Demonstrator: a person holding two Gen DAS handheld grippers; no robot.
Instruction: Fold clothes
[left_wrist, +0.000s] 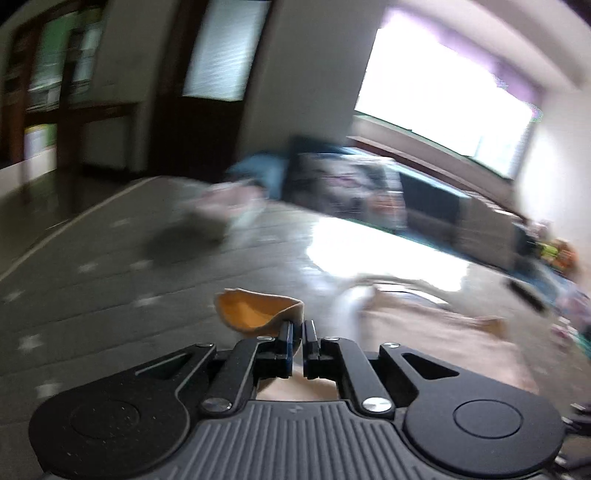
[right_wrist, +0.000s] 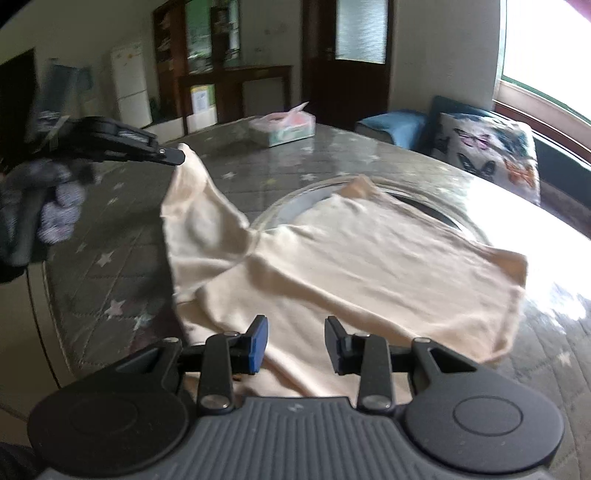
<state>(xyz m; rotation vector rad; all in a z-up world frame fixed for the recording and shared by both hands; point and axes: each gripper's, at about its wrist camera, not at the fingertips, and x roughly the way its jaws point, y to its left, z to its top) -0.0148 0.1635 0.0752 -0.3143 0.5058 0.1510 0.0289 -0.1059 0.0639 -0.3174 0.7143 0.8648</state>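
1. Cream shirt, soft, wrinkled, lies on quilted star-print table.
2. Left gripper clamps lifted sleeve edge.
3. Right gripper spread wide, empty, over the near hem.

Tissue box, butterfly pillow, fridge

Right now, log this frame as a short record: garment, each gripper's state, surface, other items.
garment: cream shirt, mostly spread flat, one corner lifted off the surface
left gripper: shut on the shirt's lifted corner, raised above the table; left wrist view is motion-blurred
right gripper: open, fingers over the near edge of the shirt, holding nothing
surface: round table with a dark star-patterned cover
other items: tissue box at the far side of the table; butterfly cushion beyond the table by the window
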